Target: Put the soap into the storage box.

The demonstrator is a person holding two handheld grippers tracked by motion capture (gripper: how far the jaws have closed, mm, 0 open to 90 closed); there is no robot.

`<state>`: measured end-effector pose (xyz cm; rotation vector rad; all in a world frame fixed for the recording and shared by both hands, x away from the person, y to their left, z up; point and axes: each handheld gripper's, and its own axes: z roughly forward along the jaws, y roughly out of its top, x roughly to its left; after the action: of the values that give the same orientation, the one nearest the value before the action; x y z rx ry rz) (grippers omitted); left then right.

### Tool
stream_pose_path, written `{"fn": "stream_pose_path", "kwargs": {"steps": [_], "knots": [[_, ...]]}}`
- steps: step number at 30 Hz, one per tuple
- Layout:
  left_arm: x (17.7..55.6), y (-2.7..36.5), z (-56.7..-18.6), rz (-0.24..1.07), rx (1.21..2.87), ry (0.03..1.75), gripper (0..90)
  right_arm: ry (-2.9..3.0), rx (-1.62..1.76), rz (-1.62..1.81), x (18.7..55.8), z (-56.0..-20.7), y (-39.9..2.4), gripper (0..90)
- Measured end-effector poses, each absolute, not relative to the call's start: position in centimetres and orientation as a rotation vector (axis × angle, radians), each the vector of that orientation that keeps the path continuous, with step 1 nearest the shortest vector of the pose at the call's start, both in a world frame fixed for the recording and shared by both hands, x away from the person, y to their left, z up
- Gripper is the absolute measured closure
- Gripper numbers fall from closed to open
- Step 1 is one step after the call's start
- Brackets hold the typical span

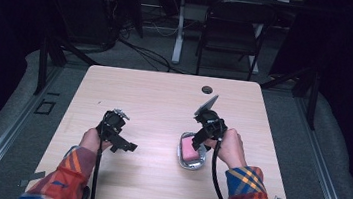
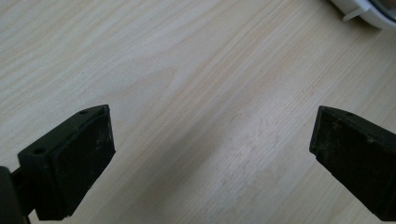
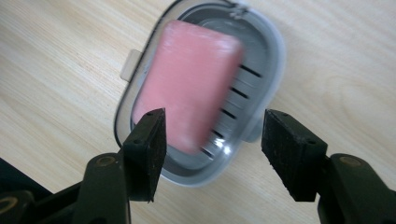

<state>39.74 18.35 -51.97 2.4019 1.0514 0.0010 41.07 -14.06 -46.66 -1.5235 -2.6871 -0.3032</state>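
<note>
Right gripper (image 3: 212,154) hangs just over the pink soap (image 3: 187,84), jaws apart, nothing held. Soap lies in the grey slotted soap dish (image 3: 261,70) on the bench (image 1: 164,98), right of centre. Looks like soap's placed or not yet picked up, can't tell which. Left gripper (image 2: 212,163) wide & empty over bare light wood. Dark room, folding chair (image 1: 233,25) behind

Table (image 1: 164,103): pale wood-grain laminate, smooth, low sheen. Soap dish (image 3: 273,60) on it: glossy grey plastic, slotted floor, translucent-looking rim. Soap bar (image 3: 187,88) inside the dish: pink, matt, smooth. Right gripper (image 3: 212,144) above the dish: black matt jaw pads, scuffed. Left gripper (image 2: 212,154): same dusty matt pads.
</note>
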Motion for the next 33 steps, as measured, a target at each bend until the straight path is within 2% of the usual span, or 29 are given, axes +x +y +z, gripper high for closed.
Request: {"fn": "stream_pose_path", "kwargs": {"steps": [8,22,26,33], "knots": [[39.7,18.3,-51.9,0.004,2.400,1.042,0.0,-2.771,-1.536,-0.479,40.0,-44.3,-17.8,26.9],[39.7,18.5,-51.8,0.014,2.382,1.034,0.0,-2.823,-1.577,-0.570,38.2,-43.6,-22.1,5.1],[39.7,18.5,-51.8,0.011,2.387,1.032,0.0,-2.838,-1.607,-0.591,37.3,-43.6,-24.0,0.9],[39.7,18.4,-51.8,0.009,2.389,1.032,0.0,-2.833,-1.638,-0.606,35.9,-44.6,-26.7,0.0]]}}
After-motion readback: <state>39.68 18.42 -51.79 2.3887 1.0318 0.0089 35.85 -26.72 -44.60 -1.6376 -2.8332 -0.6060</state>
